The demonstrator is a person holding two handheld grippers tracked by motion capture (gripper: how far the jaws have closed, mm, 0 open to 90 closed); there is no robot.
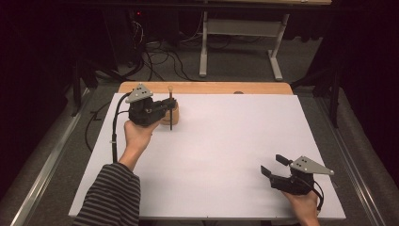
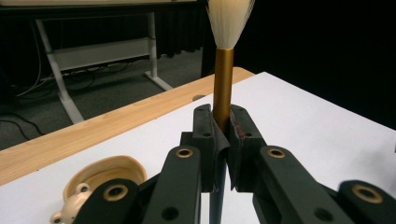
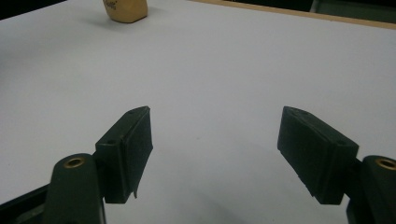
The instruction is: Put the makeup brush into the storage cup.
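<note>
The left gripper (image 2: 223,140) is clamped on a brush (image 2: 223,88), upright, with a smooth gold ferrule and pale soft bristles, held at the far left of the matte white sheet (image 1: 221,150) just beside a rounded tan wooden holder (image 2: 100,175). The right gripper (image 3: 217,154) rests spread wide near the sheet's front right corner.

white table cover (image 1: 226,155), gold-handled brush (image 2: 223,88) with cream bristles, tan holder (image 2: 100,175), black grippers, and a striped grey-black sleeve (image 1: 113,197)
</note>
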